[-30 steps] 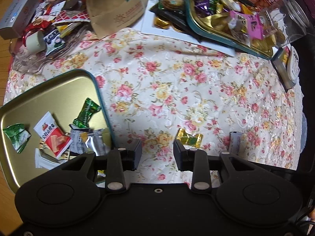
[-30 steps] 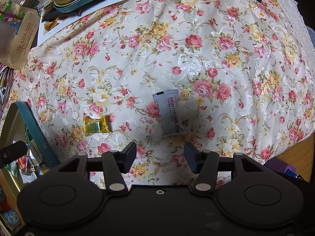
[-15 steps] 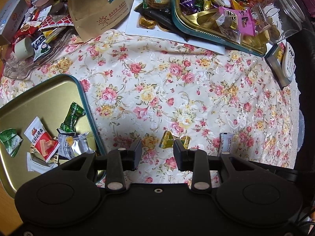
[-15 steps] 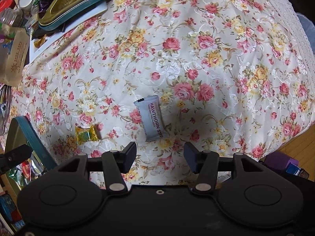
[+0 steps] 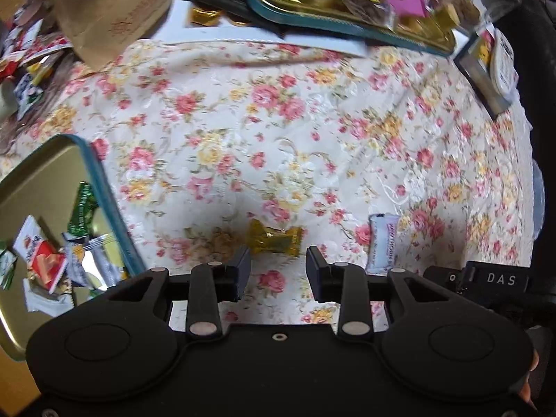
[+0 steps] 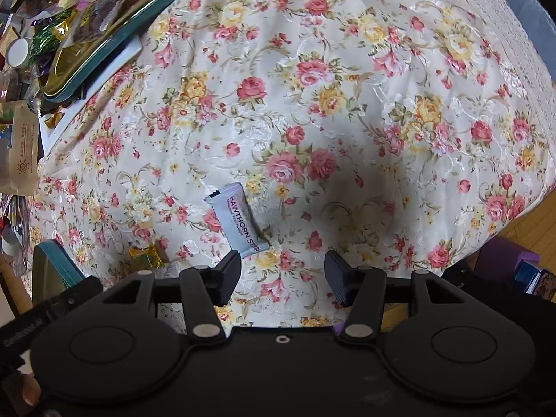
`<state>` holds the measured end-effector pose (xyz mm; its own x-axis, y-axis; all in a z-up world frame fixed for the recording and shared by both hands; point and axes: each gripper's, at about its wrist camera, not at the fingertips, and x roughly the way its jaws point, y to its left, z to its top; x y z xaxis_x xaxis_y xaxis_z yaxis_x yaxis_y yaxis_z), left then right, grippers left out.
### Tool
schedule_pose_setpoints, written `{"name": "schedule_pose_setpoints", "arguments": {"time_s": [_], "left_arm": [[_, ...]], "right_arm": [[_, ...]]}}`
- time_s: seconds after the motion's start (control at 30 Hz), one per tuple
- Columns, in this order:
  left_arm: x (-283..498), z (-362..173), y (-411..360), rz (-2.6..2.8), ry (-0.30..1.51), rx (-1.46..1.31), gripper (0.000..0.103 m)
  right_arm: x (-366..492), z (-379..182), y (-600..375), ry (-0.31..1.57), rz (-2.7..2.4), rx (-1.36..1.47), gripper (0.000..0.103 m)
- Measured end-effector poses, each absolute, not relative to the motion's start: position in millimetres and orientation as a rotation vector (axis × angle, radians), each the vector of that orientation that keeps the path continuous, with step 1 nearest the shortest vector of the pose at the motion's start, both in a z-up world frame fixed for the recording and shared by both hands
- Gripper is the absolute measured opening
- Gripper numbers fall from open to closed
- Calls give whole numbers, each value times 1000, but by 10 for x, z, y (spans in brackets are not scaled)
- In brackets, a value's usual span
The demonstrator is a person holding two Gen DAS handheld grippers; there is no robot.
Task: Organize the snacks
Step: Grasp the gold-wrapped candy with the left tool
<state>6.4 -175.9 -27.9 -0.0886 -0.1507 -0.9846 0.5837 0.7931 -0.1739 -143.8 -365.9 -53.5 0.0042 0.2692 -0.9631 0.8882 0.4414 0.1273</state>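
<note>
Where the floral tablecloth point(image 5: 312, 132) lies bare mid-surface, gold-wrapped candy point(image 5: 274, 241) below the gaping, empty left gripper point(image 5: 278, 267), white Hawthorn Strip packet point(image 6: 238, 220) beside the right gripper point(image 6: 281, 271), parted, empty, gold tray point(image 5: 104, 191) rim at left edge.

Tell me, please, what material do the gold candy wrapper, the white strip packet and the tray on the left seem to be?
Gold candy: probably metallic foil or film; it glints and has twisted ends.
Hawthorn strip packet: likely matte plastic film, with crimped ends and printed text.
Tray: apparently metal, brushed gold inside with a teal rim.

Home: floral tablecloth point(image 6: 347, 104), snack clutter, wood floor point(image 6: 528, 222).
</note>
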Motion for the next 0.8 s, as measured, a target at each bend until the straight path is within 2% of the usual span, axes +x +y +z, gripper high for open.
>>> {"name": "schedule_pose_setpoints", "arguments": {"time_s": [0.37,0.8], "left_arm": [[12,-684,-1898,-569,1532,466,43],[6,-850,-1923,-559,1563,450,43]], "right_arm": [[-1454,-398,-3652,1512,-647,1056,56],[-1511,-357,-3662,1505,-641,1067,56]]}}
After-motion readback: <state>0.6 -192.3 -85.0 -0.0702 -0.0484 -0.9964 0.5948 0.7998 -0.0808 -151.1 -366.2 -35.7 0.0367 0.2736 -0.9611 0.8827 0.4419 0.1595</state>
